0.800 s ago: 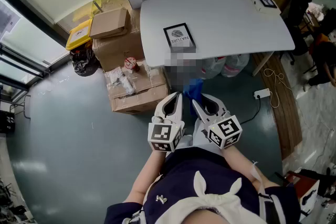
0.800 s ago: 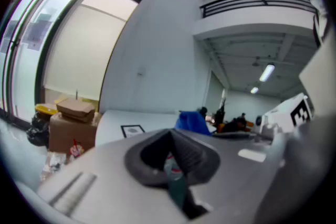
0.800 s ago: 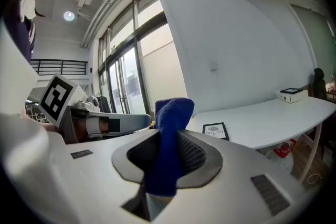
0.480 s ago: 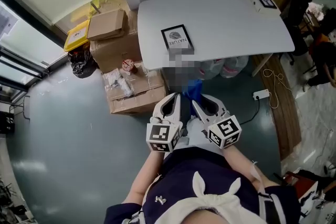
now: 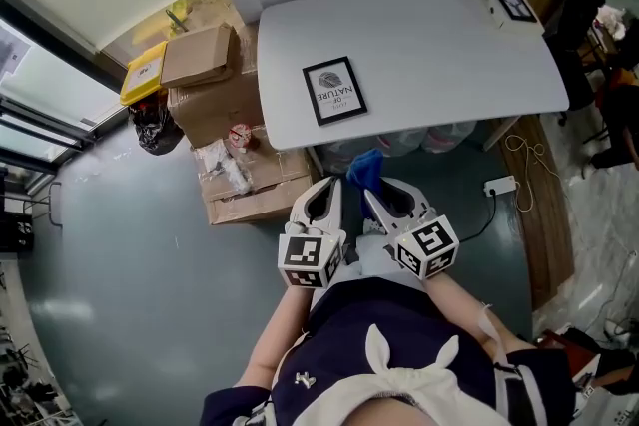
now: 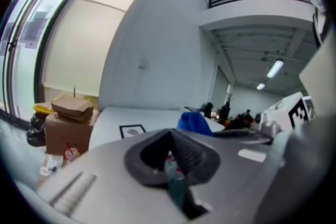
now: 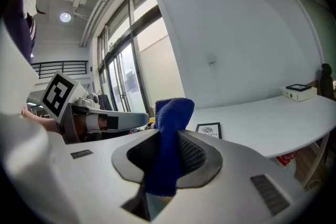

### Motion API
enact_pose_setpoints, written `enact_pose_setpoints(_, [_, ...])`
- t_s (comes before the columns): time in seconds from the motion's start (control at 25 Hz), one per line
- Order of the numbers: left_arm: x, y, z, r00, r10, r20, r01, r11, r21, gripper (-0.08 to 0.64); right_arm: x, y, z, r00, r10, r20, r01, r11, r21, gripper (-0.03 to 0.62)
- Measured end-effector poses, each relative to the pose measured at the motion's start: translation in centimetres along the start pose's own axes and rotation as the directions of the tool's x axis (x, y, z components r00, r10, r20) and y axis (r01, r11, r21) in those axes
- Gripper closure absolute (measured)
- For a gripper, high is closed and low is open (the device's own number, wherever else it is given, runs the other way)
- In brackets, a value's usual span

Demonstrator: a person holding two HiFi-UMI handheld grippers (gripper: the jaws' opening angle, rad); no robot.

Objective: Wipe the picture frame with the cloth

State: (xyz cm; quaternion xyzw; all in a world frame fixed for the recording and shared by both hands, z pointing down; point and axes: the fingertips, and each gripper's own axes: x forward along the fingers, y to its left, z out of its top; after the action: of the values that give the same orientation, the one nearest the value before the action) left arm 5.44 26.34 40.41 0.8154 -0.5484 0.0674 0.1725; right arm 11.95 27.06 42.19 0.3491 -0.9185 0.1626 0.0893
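Note:
A black picture frame (image 5: 333, 91) with a white print lies flat near the front edge of the white table (image 5: 429, 45); it also shows small in the left gripper view (image 6: 132, 130) and the right gripper view (image 7: 209, 130). Both grippers hover side by side over the floor, short of the table. My right gripper (image 5: 371, 197) is shut on a blue cloth (image 5: 364, 170), which sticks up from between its jaws (image 7: 170, 136). My left gripper (image 5: 333, 185) is shut with nothing in it (image 6: 170, 139).
Cardboard boxes (image 5: 215, 80) and a yellow box (image 5: 147, 68) stand left of the table beside a black bag (image 5: 158, 122). A small boxed item (image 5: 505, 1) sits on the table's far right corner. Plastic bags (image 5: 429, 137) lie under the table; a power strip (image 5: 499, 183) lies on the floor.
The head view has shifted a little, so the table and frame sit lower and the frame shows in full. Both grippers have kept their place and their hold.

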Motion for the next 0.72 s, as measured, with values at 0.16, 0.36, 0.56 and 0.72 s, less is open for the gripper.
enact_pose_setpoints(0.16, [2.9, 0.0, 0.5, 1.0, 0.008, -0.002, -0.008, 1.0, 0.008, 0.557, 1.0, -2.5, 0.9, 1.0, 0.014, 0.004, -0.014, 1.0, -0.005, 0.499])
enact_pose_setpoints(0.36, [6.2, -0.2, 1.3, 0.999, 0.035, -0.001, -0.035, 0.999, 0.008, 0.557, 2.0, -5.8, 1.8, 0.999, 0.036, -0.009, -0.037, 0.999, -0.019, 0.499])
enact_pose_setpoints(0.56, [7.9, 0.1, 1.8, 0.996, 0.087, 0.004, -0.087, 0.996, -0.005, 0.557, 2.9, -8.1, 2.2, 0.998, 0.065, -0.025, -0.065, 0.998, -0.022, 0.499])
enact_pose_setpoints(0.72, [8.9, 0.4, 1.8, 0.994, 0.108, 0.001, -0.108, 0.994, -0.008, 0.557, 4.2, -9.4, 1.9, 0.997, 0.073, -0.039, -0.073, 0.997, -0.009, 0.499])
